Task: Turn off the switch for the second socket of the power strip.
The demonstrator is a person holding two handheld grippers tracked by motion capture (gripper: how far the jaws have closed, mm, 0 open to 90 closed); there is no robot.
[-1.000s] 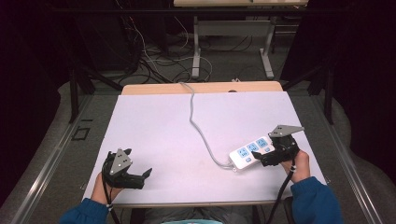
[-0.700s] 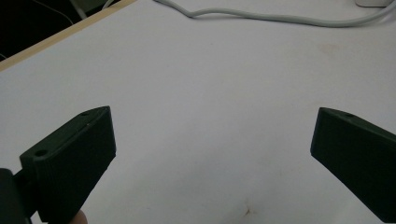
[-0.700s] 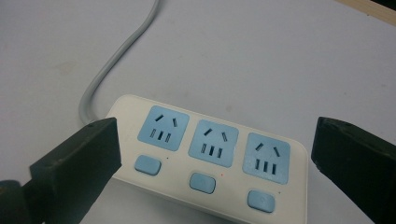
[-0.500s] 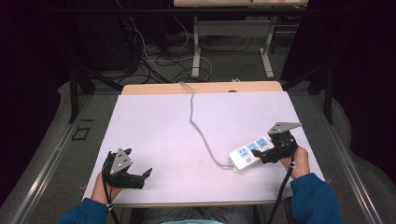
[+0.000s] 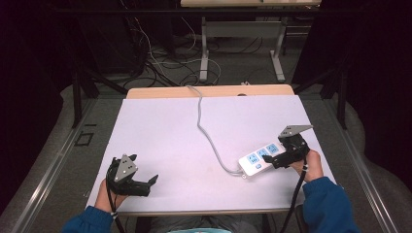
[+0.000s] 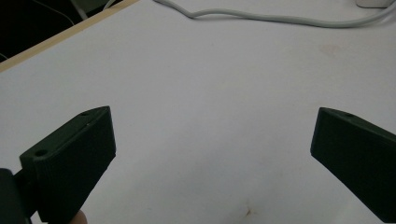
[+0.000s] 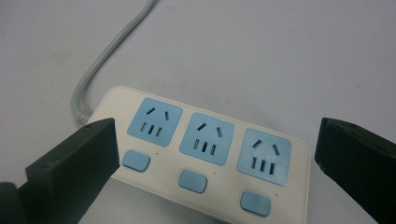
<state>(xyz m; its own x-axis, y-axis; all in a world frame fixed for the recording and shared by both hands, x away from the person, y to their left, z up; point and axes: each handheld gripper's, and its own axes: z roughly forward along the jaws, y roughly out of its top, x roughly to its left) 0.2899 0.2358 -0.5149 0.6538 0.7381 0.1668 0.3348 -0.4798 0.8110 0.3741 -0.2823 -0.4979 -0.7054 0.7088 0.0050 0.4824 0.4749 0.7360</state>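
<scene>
Jaws of the right gripper (image 5: pixel 278 159) stand wide apart, released, holding nothing; in the right gripper view they rise at either side of the power strip (image 7: pixel 201 149), one at its cable end and the other past its far end, so the strip's length runs from jaw to jaw and appears not quite to fit inside the opening. Whether either jaw touches the casing cannot be told. In the high view the power strip (image 5: pixel 260 158) lies on the table (image 5: pixel 160 136) just beside the right gripper, at about its 9 o'clock, with its long axis running from roughly 8 o'clock at the cable end to 2 o'clock at the end nearest the person's right hand (image 5: pixel 310 164). Its three blue sockets face up, each with a blue switch (image 7: pixel 193 180) on the near side. The grey cable (image 5: pixel 204 128) leaves the strip's 8 o'clock end and snakes off toward 12 o'clock, over the table's far edge.

The left gripper (image 5: pixel 145 183) rests well apart near the table's front left corner, its jaws likewise spread and bare over the bare surface in the left gripper view (image 6: pixel 212 154); the strip lies at about its 2 o'clock. The right hand is plainly the nearer. Judging from this, a grasp probably calls for turning the right gripper so its jaws close across the strip's short width instead of along its length.
</scene>
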